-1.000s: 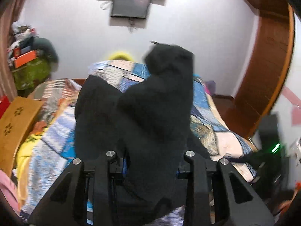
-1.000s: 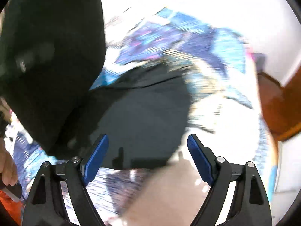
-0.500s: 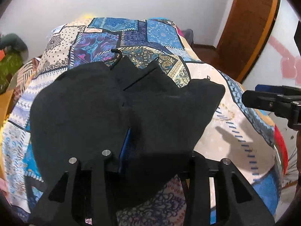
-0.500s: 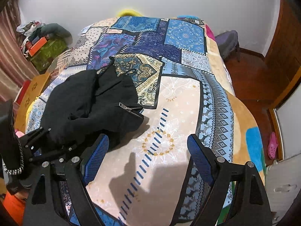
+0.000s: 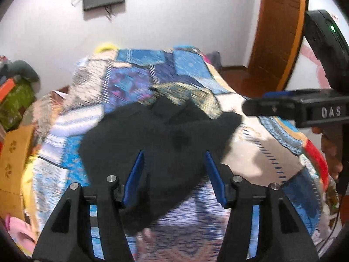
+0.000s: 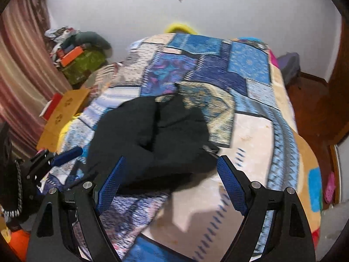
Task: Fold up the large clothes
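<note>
Left wrist view. Box [image 5: 13, 152] at the left edge, bed [image 5: 272, 150] filling the middle, door [image 5: 281, 32] upper right. The garment [image 5: 157, 139], black, lies in a bunched heap at frame centre on the patchwork cover, one lobe reaching right toward the pale patch. Left gripper [image 5: 174, 170] at lower centre: jaws have just been opening, blue pads now parted with the cloth seen through the gap and below them, not pinched. Nothing held. Right gripper [image 5: 283, 109] enters from the right edge, side-on, a hand [image 5: 329, 152] on its handle.

Right wrist view. Curtain [image 6: 24, 72] at left, left gripper [image 6: 63, 155] low on the left edge, garment [image 6: 152, 135] centre-left on the bed [image 6: 257, 135], a zip [image 6: 210, 148] glinting at its right hem. Right gripper [image 6: 170, 181] at lower centre: jaws wide, empty, hovering over the garment's near edge.

Handling, judged:
- Soft, limp, thickish fabric; likely a jacket. It will sag and drape, not hold shape.
- Moderate weight; one pinch would let the rest trail.
- Not fragile. The zip is the only stiff part.
- Layers are piled; a deep bite risks catching two layers.
- Best holds: a single outer edge, each gripper at a separate corner or hem, well apart, to spread it flat first.
</note>
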Action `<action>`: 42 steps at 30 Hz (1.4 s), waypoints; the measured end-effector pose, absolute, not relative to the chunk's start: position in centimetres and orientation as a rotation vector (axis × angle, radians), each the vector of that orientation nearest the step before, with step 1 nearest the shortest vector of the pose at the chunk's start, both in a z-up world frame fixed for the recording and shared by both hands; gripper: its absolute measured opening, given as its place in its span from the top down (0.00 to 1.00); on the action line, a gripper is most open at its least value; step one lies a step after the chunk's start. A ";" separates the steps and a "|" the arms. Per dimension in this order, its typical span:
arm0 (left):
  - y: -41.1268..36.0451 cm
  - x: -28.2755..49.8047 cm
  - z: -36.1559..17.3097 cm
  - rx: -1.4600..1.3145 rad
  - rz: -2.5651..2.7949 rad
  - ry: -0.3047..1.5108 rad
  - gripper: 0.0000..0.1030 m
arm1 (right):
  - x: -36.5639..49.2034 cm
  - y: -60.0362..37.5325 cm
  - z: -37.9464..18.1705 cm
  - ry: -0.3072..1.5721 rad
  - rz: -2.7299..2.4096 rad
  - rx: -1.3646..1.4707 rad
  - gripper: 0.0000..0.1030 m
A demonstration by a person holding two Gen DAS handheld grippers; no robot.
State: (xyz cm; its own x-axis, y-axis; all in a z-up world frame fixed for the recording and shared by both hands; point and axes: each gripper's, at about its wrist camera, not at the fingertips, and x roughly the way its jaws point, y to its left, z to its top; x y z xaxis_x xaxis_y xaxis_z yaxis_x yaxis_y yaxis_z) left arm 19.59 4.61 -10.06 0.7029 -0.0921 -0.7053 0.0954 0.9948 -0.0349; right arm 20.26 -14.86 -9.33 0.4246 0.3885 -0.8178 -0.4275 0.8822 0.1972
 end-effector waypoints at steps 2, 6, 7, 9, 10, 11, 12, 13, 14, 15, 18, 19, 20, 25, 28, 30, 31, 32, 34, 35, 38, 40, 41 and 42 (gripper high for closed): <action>6.3 19.9 -10.1 0.002 -0.041 0.787 0.45 | 20.2 -13.9 -9.7 1.007 0.534 -0.036 0.19; 9.0 20.9 -11.5 -0.052 0.019 0.833 0.45 | 20.9 -12.5 -11.6 1.035 0.543 -0.049 0.19; 9.5 21.2 -12.1 -0.072 0.030 0.850 0.45 | 20.9 -12.4 -12.0 1.045 0.538 -0.054 0.19; 10.0 21.4 -13.2 -0.108 0.034 0.882 0.45 | 21.5 -12.5 -13.6 1.080 0.506 -0.074 0.19; 10.1 21.7 -14.0 -0.124 0.040 0.901 0.45 | 21.7 -12.7 -14.4 1.098 0.493 -0.081 0.16; 10.1 21.6 -14.4 -0.124 0.049 0.909 0.45 | 21.9 -13.1 -15.1 1.125 0.494 -0.072 0.14; 10.0 21.7 -15.1 -0.120 0.061 0.920 0.45 | 21.9 -13.6 -15.7 1.149 0.498 -0.053 0.13; 9.8 21.6 -15.7 -0.120 0.061 0.928 0.44 | 22.0 -14.2 -16.4 1.180 0.504 -0.026 0.13; 9.7 21.6 -16.4 -0.131 0.056 0.931 0.43 | 22.1 -14.8 -17.1 1.207 0.508 -0.006 0.13; 9.6 21.5 -16.7 -0.138 0.054 0.932 0.42 | 22.0 -15.1 -17.7 1.228 0.510 0.004 0.13; 9.1 21.3 -17.5 -0.113 0.077 0.919 0.32 | 21.8 -15.7 -19.1 1.269 0.509 0.004 0.11; 9.1 21.3 -17.6 -0.110 0.078 0.920 0.32 | 21.8 -15.7 -19.2 1.274 0.511 0.006 0.11; 9.0 21.3 -17.6 -0.107 0.079 0.918 0.31 | 21.8 -15.8 -19.1 1.273 0.517 0.007 0.11; 10.3 21.5 -16.8 -0.135 0.075 0.930 0.31 | 22.1 -16.2 -17.1 1.253 0.552 0.057 0.11; 11.9 21.4 -15.9 -0.166 0.122 0.913 0.31 | 22.4 -16.9 -15.9 1.216 0.533 0.078 0.11; 13.3 21.1 -15.4 -0.195 0.171 0.886 0.31 | 22.9 -17.4 -15.7 1.205 0.517 0.084 0.11; 14.1 21.0 -15.2 -0.227 0.176 0.880 0.31 | 23.1 -17.7 -15.7 1.207 0.512 0.091 0.11; 15.1 20.9 -15.2 -0.271 0.175 0.875 0.31 | 23.3 -18.2 -16.0 1.220 0.506 0.109 0.11; 16.5 20.7 -15.7 -0.344 0.176 0.885 0.30 | 23.9 -19.0 -16.9 1.258 0.492 0.145 0.11; 17.3 20.7 -16.3 -0.384 0.171 0.902 0.30 | 24.1 -19.3 -17.4 1.279 0.491 0.167 0.11; 18.6 21.0 -18.8 -0.530 0.102 0.970 0.30 | 24.5 -20.1 -18.5 1.331 0.518 0.242 0.11; 19.5 21.1 -20.5 -0.688 0.027 0.981 0.30 | 24.9 -20.2 -19.2 1.363 0.555 0.296 0.11; 19.9 21.1 -21.0 -0.750 0.001 0.984 0.30 | 25.2 -20.0 -19.7 1.381 0.574 0.321 0.11; 20.4 21.4 -21.7 -0.823 -0.023 0.992 0.30 | 25.5 -19.9 -19.9 1.391 0.587 0.335 0.11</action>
